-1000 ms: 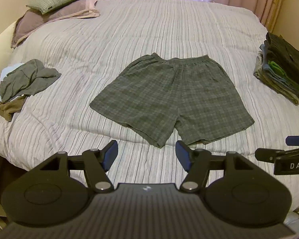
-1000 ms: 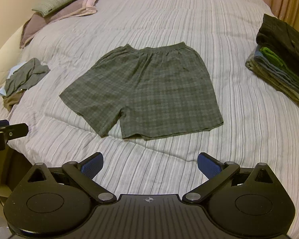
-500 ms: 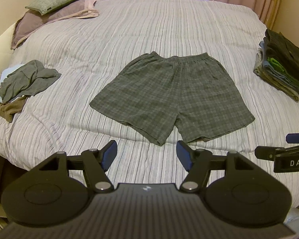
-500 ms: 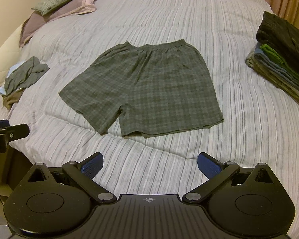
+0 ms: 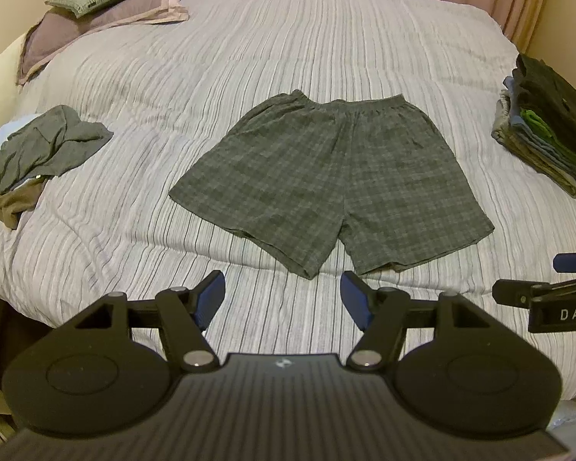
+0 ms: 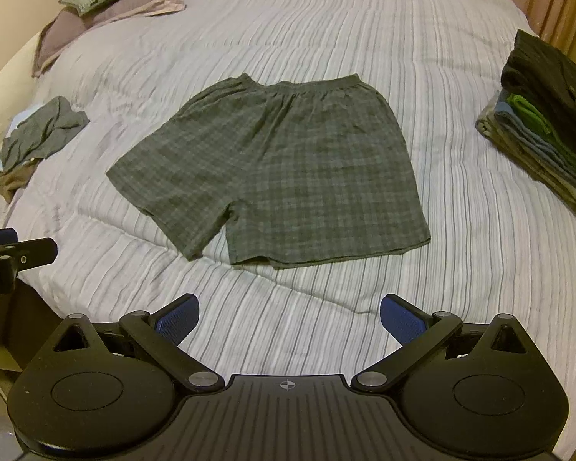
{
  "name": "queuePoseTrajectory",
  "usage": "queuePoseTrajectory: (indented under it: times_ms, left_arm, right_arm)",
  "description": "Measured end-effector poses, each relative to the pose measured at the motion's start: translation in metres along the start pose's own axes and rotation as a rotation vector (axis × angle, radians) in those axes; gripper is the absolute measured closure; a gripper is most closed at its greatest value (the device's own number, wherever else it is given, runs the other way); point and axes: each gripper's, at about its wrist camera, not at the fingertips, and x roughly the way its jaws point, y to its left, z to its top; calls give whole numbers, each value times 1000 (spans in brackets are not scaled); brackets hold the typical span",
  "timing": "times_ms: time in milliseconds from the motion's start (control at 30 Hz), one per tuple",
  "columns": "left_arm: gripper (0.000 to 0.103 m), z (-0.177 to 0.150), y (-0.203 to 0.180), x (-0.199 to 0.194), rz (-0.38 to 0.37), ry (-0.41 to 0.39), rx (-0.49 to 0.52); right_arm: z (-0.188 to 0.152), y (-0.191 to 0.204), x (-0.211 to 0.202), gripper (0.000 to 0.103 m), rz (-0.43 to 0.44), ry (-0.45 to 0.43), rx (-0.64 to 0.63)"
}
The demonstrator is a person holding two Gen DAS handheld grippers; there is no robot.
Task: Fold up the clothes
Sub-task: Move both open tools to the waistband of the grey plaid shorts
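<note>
Plaid shorts (image 5: 326, 176) laid flat mid-bed, waistband on the far side, both leg hems toward the near edge; no fold made yet. Left gripper (image 5: 283, 299) held off the near edge, jaws released, nothing between them. Right gripper (image 6: 288, 317) likewise: jaws spread wide, empty.

Risks, as judged:
- Thin fabric on a soft striped bedspread (image 5: 288, 57), so bedspread could be pinched along w/ a hem and dragged up into the fold.
- If only the top layer of a leg is caught, the layers would separate and the fold would come out skewed.
- Uneven lift betw. the 2 grippers = crooked crease.

Around: crumpled clothes pile (image 5: 38, 153) at left, well apart from the shorts. Folded stack (image 6: 549, 123) at right edge, also well apart. Pillows (image 5: 96, 4) at far-left corner. Nothing is seen in the way of either hem; the path to the stack looks clear.
</note>
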Motion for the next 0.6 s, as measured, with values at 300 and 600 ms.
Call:
queuePoseTrajectory:
  times_ms: [300, 600]
  left_arm:
    - [40, 10, 17, 24, -33, 46, 0]
    - [40, 38, 49, 57, -70, 90, 35]
  right_arm:
    - [16, 16, 18, 0, -36, 37, -1]
    - [44, 44, 45, 0, -75, 82, 47]
